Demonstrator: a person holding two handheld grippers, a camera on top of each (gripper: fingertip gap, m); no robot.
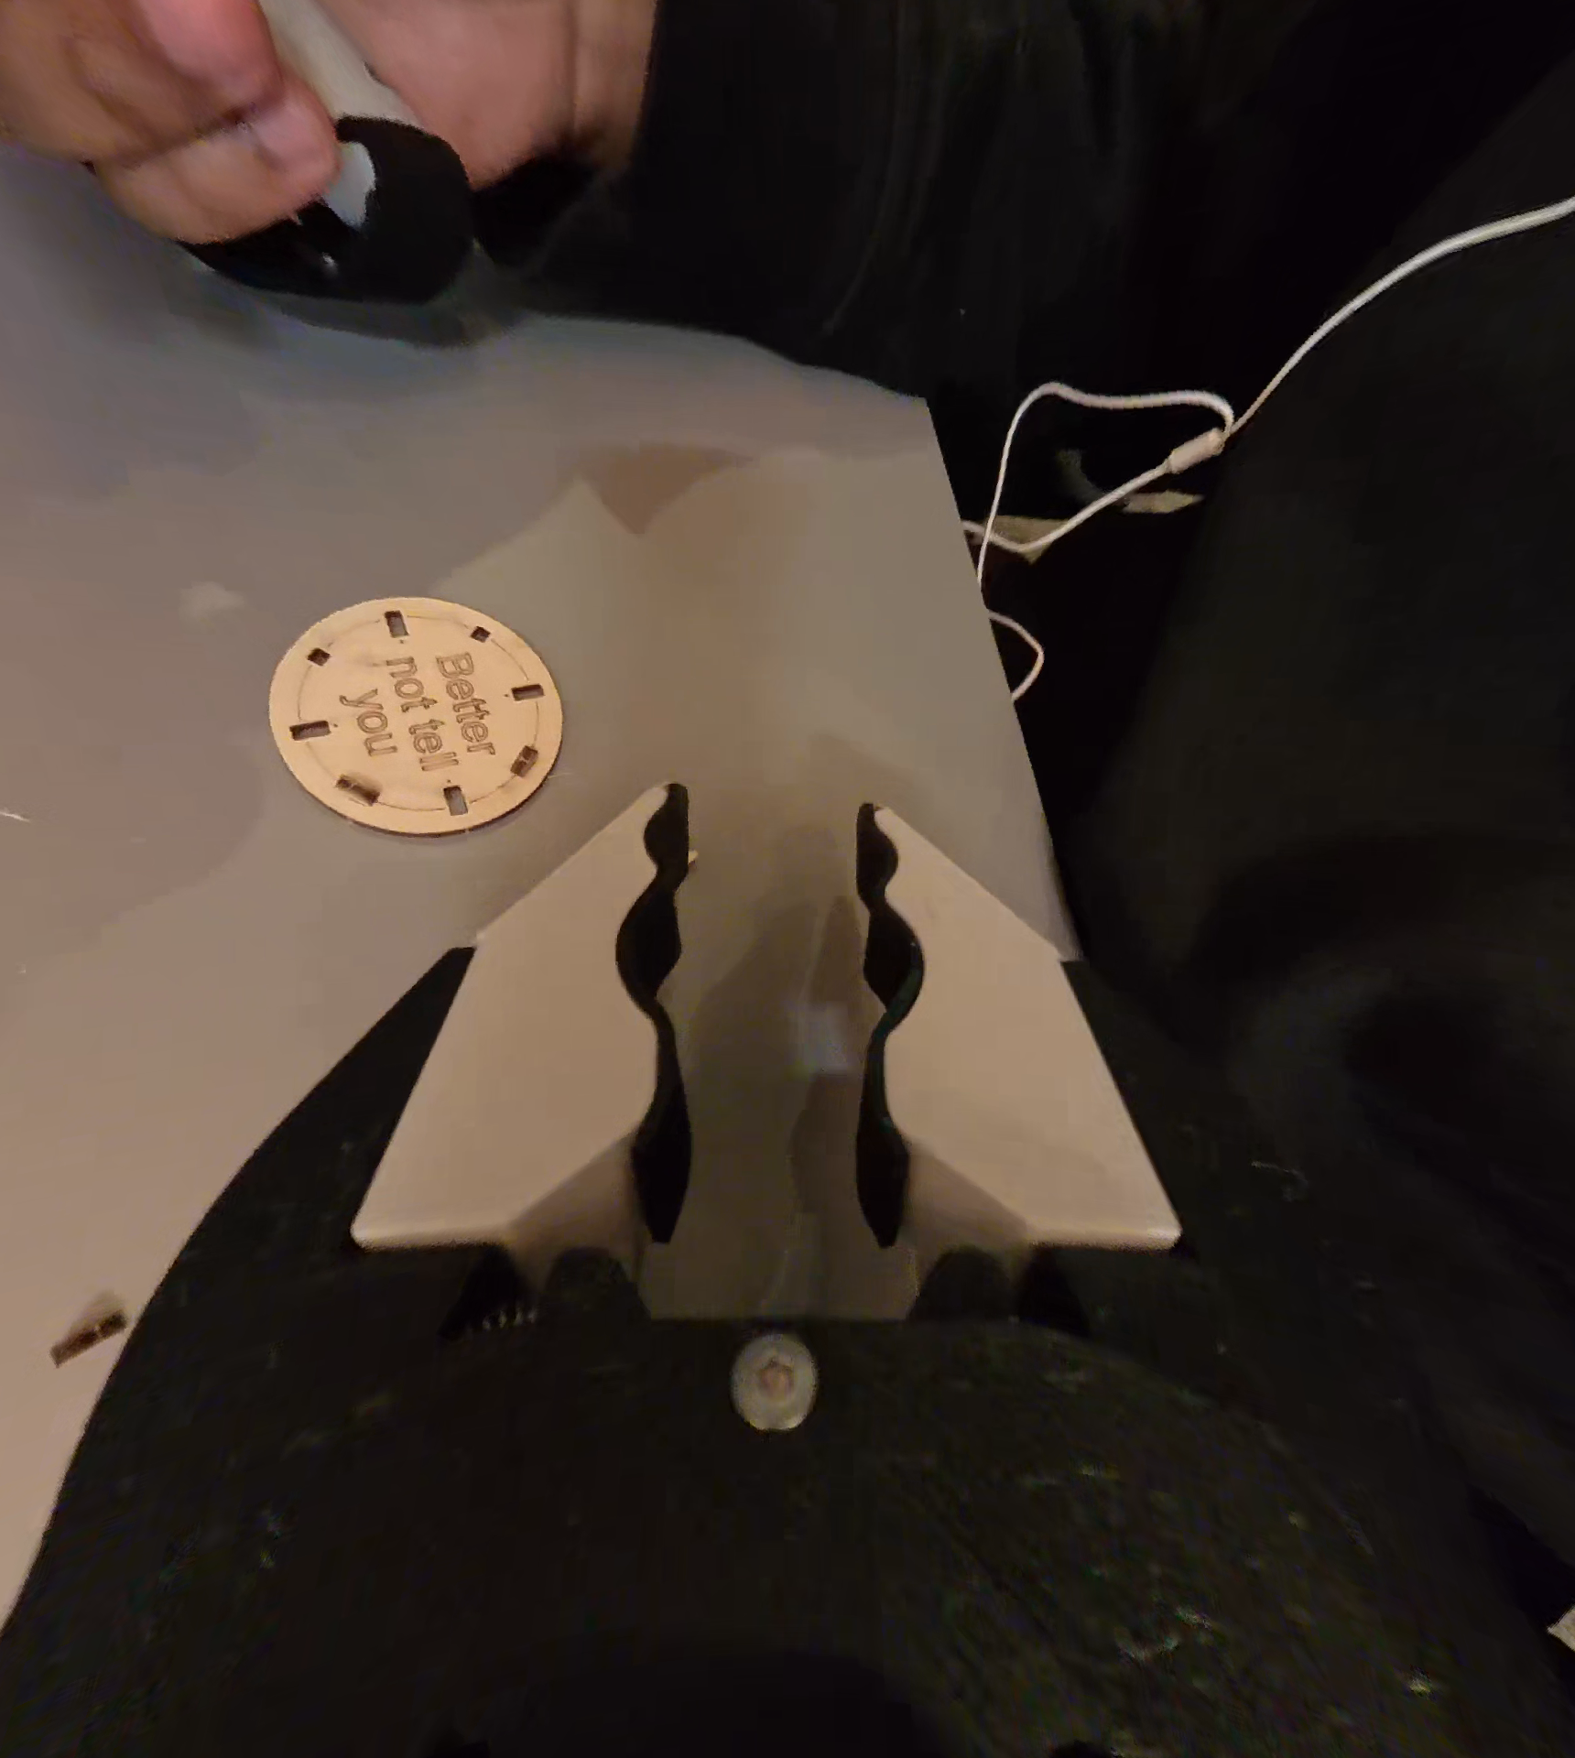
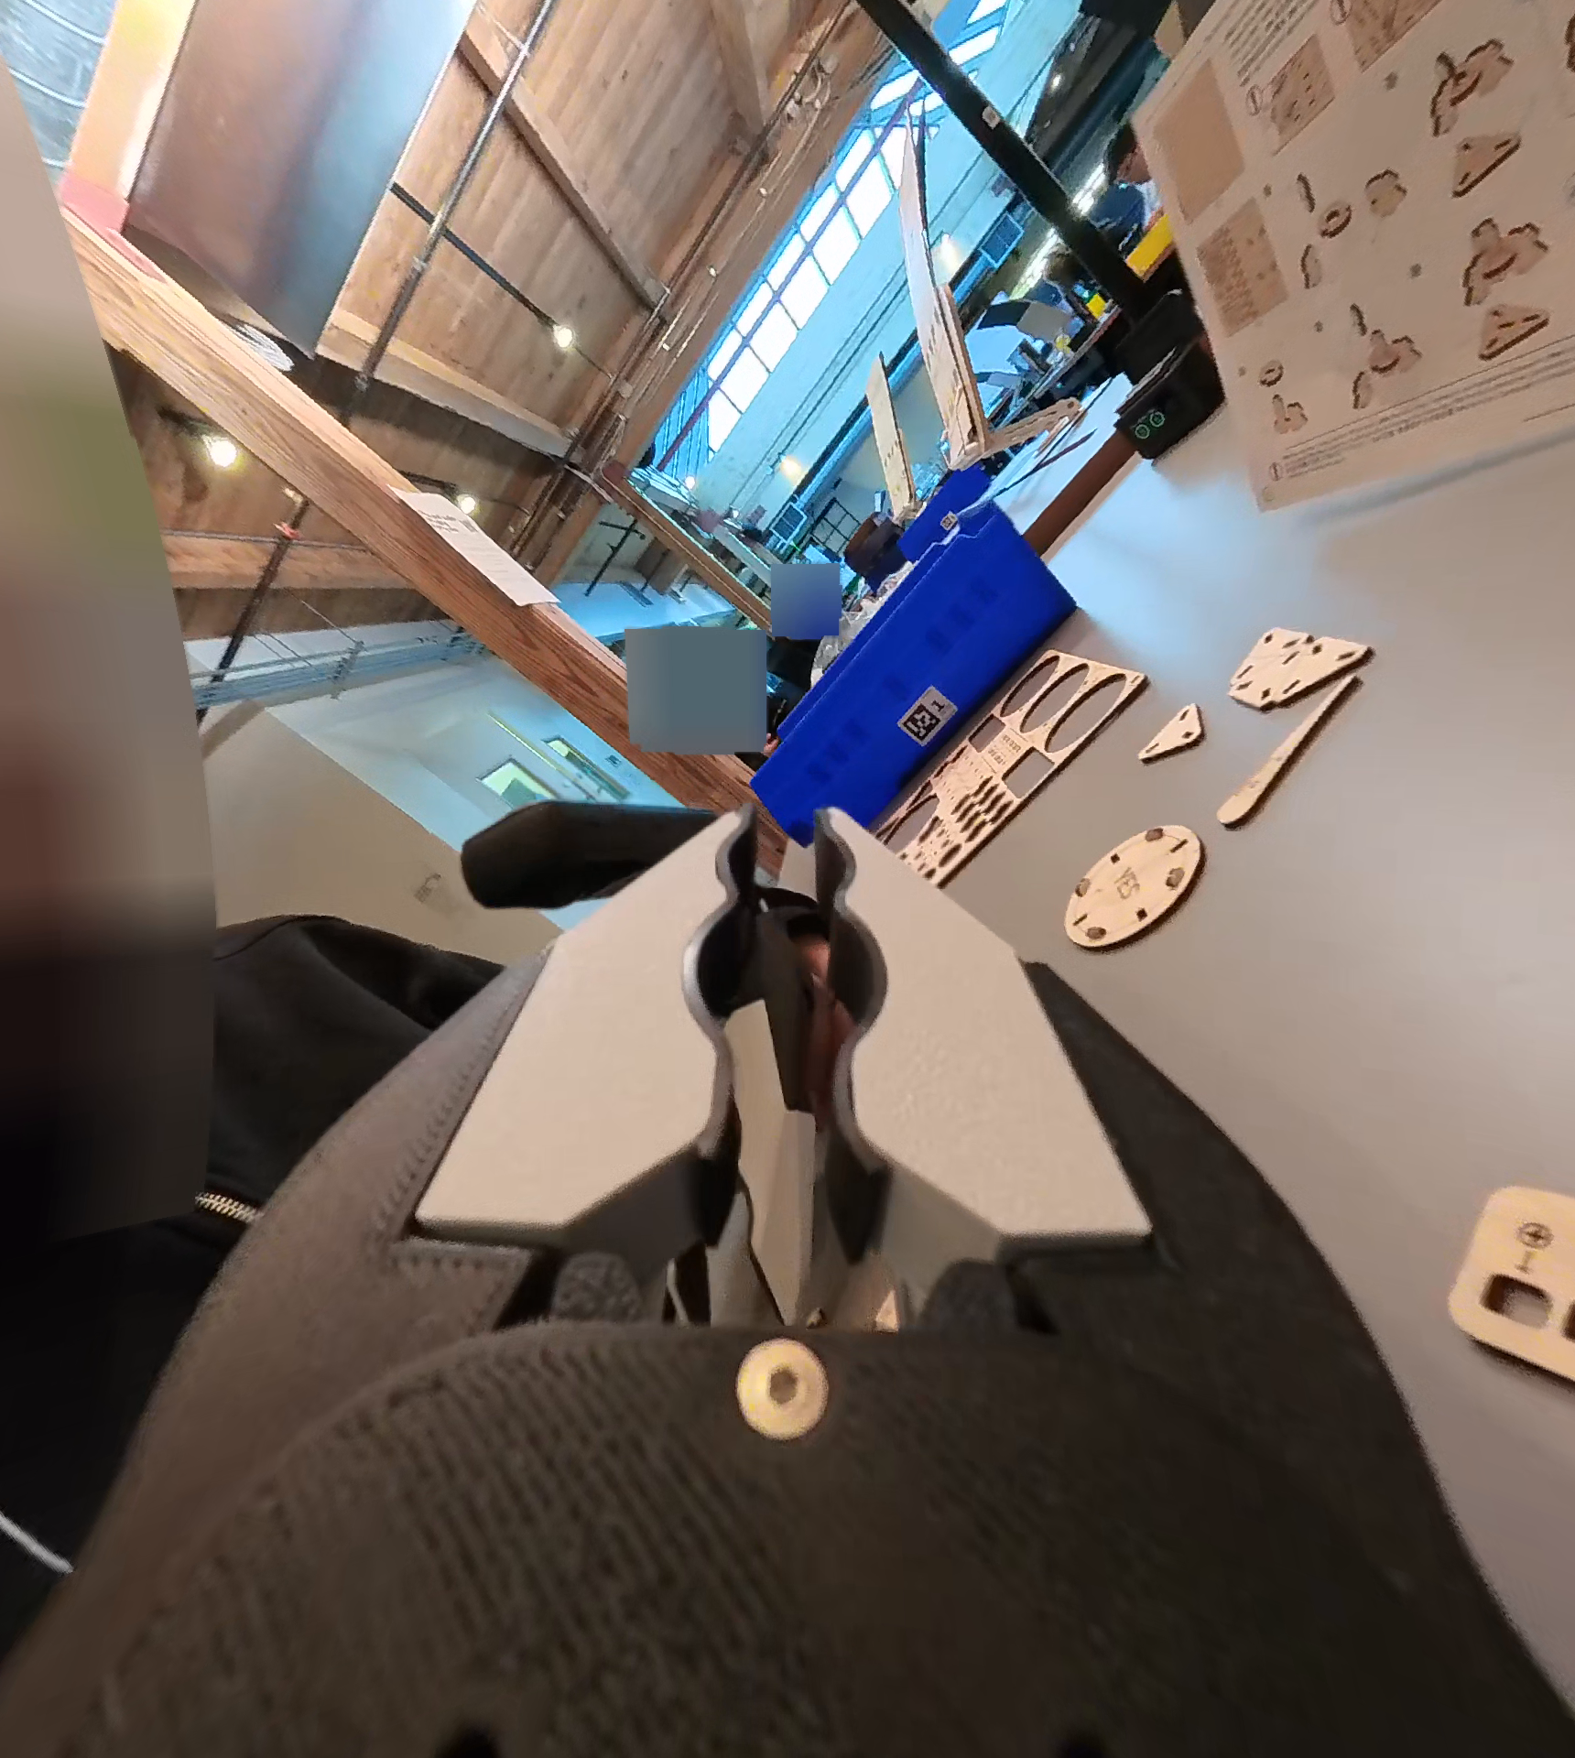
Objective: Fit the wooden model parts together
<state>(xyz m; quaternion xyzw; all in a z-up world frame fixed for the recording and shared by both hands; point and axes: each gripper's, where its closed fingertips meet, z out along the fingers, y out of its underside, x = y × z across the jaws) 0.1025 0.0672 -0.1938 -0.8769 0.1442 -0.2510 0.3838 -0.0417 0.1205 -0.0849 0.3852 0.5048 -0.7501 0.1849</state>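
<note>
1. Left gripper (image 1: 769, 809): its two grey fingers with wavy black pads stand apart, with only bare table surface between them; nothing is in the grasp.
2. Nearest to it is a round wooden disc (image 1: 415, 717), lying flat on the grey table (image 1: 146, 951) just beside the left fingertip and not touching it. The disc has small rectangular slots around its rim and engraved lettering on its face.
3. Farther out, at the top of the left wrist view, a person's hand (image 1: 194, 105) grips a black and white object, blurred. To the right, a thin white cable (image 1: 1335, 314) runs over dark clothing past the table edge.
4. Right gripper (image 2: 786, 823): its fingertips stand close together with a narrow slit between them, and nothing lies between the tips; it is tilted steeply, pointing past the table edge into the room.
5. Just beyond its tips stands a blue bin (image 2: 936, 656) bearing a square black-and-white code label.
6. Beside the bin lies a wooden sheet with punched-out openings (image 2: 1002, 761), then a second slotted wooden disc (image 2: 1134, 885) with engraved lettering, a small triangular piece (image 2: 1172, 732), a thin wooden stick (image 2: 1288, 752) and a flat plate (image 2: 1297, 671).
7. A wooden panel with rectangular cut-outs (image 2: 1564, 1294) lies near the right edge. A printed instruction sheet (image 2: 1431, 238) with diagrams lies at the far end of the table.
</note>
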